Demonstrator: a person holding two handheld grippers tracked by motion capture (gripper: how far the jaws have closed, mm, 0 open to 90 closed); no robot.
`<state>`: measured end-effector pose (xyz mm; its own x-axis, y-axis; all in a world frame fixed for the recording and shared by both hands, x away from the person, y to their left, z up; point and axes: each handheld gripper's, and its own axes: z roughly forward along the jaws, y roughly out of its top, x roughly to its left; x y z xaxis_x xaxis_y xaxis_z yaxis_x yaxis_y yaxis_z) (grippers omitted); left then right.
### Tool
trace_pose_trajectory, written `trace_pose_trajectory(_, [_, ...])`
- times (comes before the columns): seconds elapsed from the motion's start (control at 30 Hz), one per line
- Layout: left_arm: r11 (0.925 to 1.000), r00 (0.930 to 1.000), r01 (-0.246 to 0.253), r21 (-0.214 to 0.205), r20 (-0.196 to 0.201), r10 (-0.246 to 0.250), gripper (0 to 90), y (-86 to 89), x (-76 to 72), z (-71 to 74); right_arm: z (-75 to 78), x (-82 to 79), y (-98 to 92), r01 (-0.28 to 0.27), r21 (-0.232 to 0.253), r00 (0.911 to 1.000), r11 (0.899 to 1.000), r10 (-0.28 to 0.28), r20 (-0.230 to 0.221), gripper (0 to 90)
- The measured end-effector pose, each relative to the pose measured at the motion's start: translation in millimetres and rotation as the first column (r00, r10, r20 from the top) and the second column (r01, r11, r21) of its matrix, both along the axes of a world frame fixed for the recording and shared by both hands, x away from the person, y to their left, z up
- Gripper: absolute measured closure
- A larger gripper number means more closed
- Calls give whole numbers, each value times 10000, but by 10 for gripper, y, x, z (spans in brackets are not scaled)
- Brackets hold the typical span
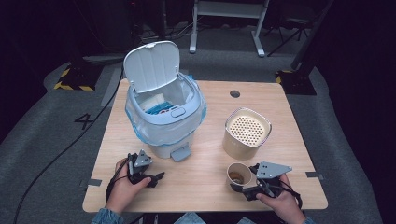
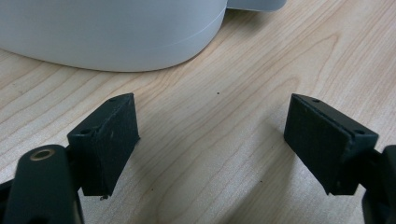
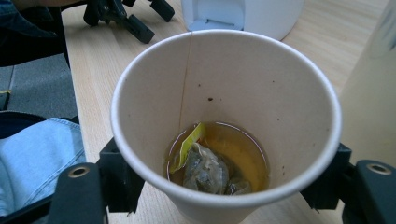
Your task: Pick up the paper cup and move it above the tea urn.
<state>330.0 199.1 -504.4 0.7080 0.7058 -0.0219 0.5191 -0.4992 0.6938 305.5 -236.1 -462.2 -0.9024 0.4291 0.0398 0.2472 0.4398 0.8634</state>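
Right gripper (image 1: 243, 186), 5 o'clock on the table (image 1: 280, 105) near its front edge: jaws clamped on both sides of the paper cup (image 3: 224, 121). The cup holds shallow tea and a teabag (image 3: 205, 170). Perforated canister (image 1: 246, 133) just beyond, at 1 o'clock from the cup. Left gripper (image 2: 212, 140), 7 o'clock: jaws spread, nothing between, bare wood up to the pedal bin (image 1: 163, 109) base.

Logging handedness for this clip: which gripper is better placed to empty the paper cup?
Right, probably. The right gripper has its jaws around the paper cup holding tea; the left gripper rests open by the bin.
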Motion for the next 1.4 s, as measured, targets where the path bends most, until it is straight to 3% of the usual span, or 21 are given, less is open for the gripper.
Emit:
trace_pose_trajectory(0.2, [10000, 10000, 3, 2, -4, -3, 180, 0, 2, 0, 204, 20, -41, -30, 65, 10000, 10000, 30, -54, 297])
trace_pose_trajectory(0.4, [10000, 10000, 8, 1, 4, -8, 180, 0, 2, 0, 534, 69, -79, -31, 157, 10000, 9999, 29, 85, 302])
trace_pose_trajectory(0.67, [10000, 10000, 62, 23, -20, -62, 174, 0, 30, 2, 863, 174, -94, 135, 328, 9997, 9994, -142, 216, 306])
trace_pose_trajectory(1.0, [10000, 10000, -1, -18, -28, 1, 170, -7, 54, -1, 1142, 303, -144, 444, 394, 9986, 9982, -455, 265, 308])
trace_pose_trajectory(1.4, [10000, 10000, 2, -2, -14, -2, 170, -10, 52, -1, 1472, 632, -220, 925, 273, 9937, 9953, -940, 615, 312])
